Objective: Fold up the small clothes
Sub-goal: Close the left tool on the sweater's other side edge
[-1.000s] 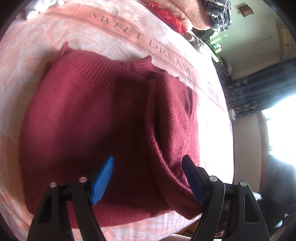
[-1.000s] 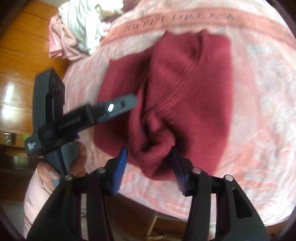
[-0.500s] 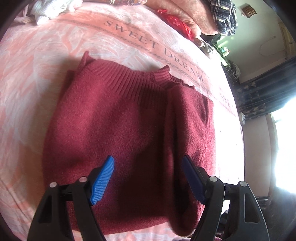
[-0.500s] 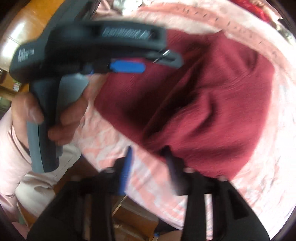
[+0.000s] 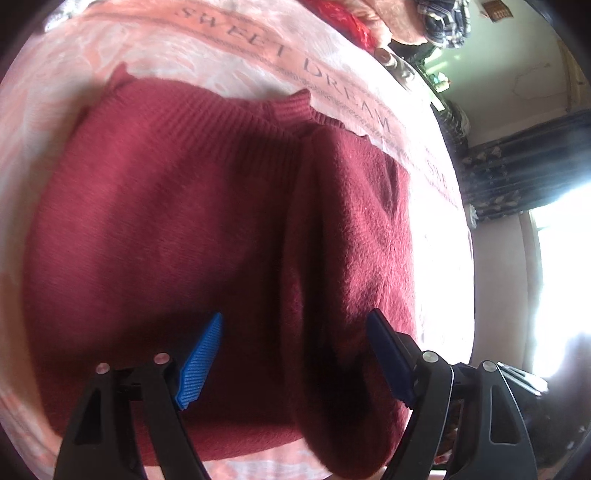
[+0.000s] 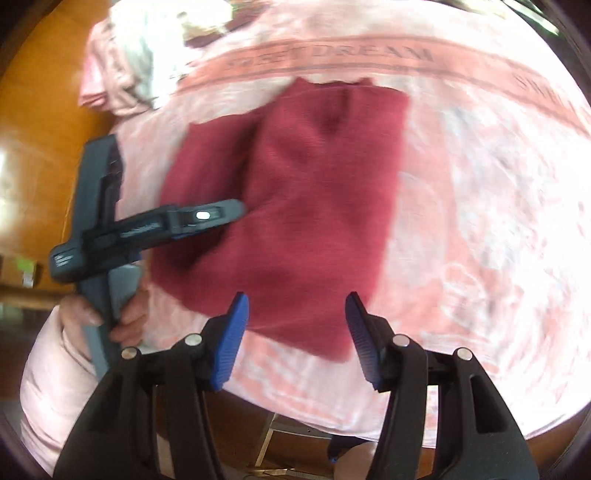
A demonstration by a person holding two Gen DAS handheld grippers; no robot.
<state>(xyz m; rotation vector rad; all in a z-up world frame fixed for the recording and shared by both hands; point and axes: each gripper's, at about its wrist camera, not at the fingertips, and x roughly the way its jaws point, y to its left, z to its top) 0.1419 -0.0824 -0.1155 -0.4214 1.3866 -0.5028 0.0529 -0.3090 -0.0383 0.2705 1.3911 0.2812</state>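
Observation:
A dark red knitted sweater lies partly folded on a pink bedspread, its right side folded over the body. It also shows in the right wrist view. My left gripper is open and empty, low over the sweater's near hem. My right gripper is open and empty, above the sweater's near edge. The left gripper also shows in the right wrist view, over the sweater's left part.
The bedspread carries the words SWEET DREAM. A pile of white and pink clothes lies at the far left. Red cloth and plaid cloth lie at the far edge. A wooden wall stands left.
My right gripper let go of the bunched sweater fold, opened and drew back; the fold now lies flat. My left gripper moved closer over the sweater, still open.

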